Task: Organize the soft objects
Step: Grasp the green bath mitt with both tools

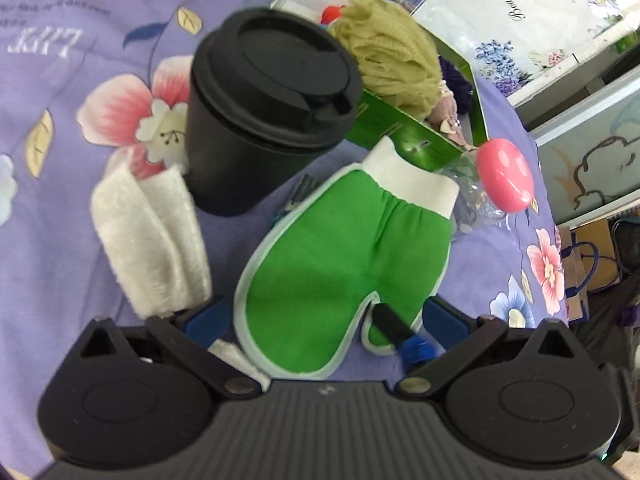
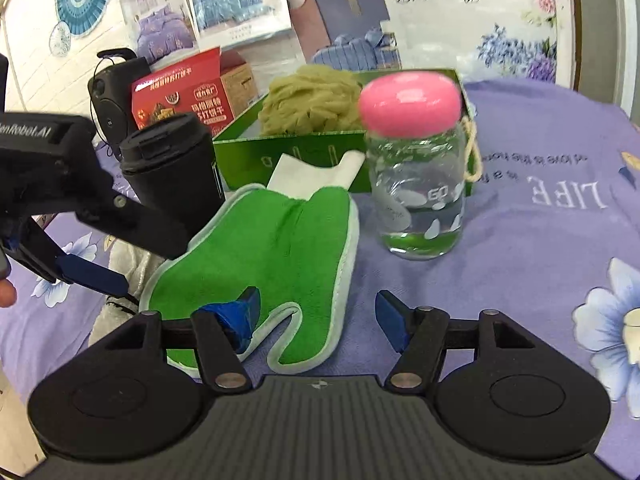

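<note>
A green mitt with white trim and a white cuff (image 1: 340, 264) lies flat on the purple floral cloth; it also shows in the right wrist view (image 2: 272, 248). My left gripper (image 1: 324, 316) is open, its fingers either side of the mitt's rounded end. My right gripper (image 2: 318, 312) is open over the mitt's thumb end; its left finger (image 2: 240, 316) rests over the green fabric. A white fluffy towel (image 1: 148, 240) lies left of the mitt. A green box (image 2: 288, 156) behind holds an olive knitted bundle (image 2: 316, 100).
A black lidded cup (image 1: 264, 108) stands just behind the towel and mitt. A glass jar with a pink lid (image 2: 416, 168) stands right of the mitt, against the box. A red carton (image 2: 180, 96) and a black speaker (image 2: 112, 96) stand further back.
</note>
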`<act>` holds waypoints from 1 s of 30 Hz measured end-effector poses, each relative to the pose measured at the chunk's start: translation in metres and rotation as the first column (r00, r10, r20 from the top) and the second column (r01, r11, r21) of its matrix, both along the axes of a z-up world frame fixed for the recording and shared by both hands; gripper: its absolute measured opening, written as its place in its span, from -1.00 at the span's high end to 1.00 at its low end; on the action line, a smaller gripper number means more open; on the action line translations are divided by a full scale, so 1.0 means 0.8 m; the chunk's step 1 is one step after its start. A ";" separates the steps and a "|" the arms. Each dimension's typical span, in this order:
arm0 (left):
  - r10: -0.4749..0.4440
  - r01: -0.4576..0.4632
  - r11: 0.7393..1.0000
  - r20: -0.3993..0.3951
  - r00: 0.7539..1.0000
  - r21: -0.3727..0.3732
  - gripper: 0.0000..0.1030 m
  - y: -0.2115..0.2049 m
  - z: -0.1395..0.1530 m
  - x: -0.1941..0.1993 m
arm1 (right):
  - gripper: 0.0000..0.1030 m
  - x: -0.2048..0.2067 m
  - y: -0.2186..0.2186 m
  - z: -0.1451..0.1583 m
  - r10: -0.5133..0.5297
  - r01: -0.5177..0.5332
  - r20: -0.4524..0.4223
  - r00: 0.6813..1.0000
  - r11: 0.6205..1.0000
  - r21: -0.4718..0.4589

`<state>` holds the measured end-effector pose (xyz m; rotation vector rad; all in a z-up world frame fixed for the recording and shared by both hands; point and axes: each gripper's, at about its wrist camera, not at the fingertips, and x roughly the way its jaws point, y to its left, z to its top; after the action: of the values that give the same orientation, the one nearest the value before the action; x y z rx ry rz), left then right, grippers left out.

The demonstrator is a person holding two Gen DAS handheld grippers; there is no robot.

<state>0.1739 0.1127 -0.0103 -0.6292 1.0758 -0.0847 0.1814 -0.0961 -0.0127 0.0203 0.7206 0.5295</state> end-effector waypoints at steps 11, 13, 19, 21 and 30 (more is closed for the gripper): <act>0.001 0.000 0.993 0.006 1.000 -0.119 -0.97 0.020 -0.023 0.016 | 0.01 0.001 0.021 -0.026 0.045 -0.046 0.002 0.999 0.999 0.009; 0.008 -0.007 0.996 0.014 1.000 -0.094 -0.98 0.024 -0.021 0.015 | 0.00 0.003 0.019 -0.028 0.039 -0.039 -0.003 0.999 0.999 0.021; 0.008 -0.008 0.999 0.014 1.000 -0.033 -0.97 0.021 -0.021 0.022 | -0.01 0.008 0.006 -0.027 0.021 -0.017 -0.042 0.999 0.995 0.101; -0.005 0.005 1.000 0.003 1.000 -0.015 -0.97 0.013 -0.026 0.026 | -0.01 0.013 0.010 -0.023 -0.003 0.010 -0.067 0.998 0.994 0.113; -0.033 0.034 0.998 -0.003 0.999 0.061 -0.76 -0.005 -0.034 0.033 | -0.02 0.005 0.014 -0.033 0.050 -0.049 -0.005 0.999 0.993 0.104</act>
<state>0.2006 0.1090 -0.0376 -0.5567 1.0874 -0.0802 0.1854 -0.0850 -0.0391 0.1014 0.7023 0.6144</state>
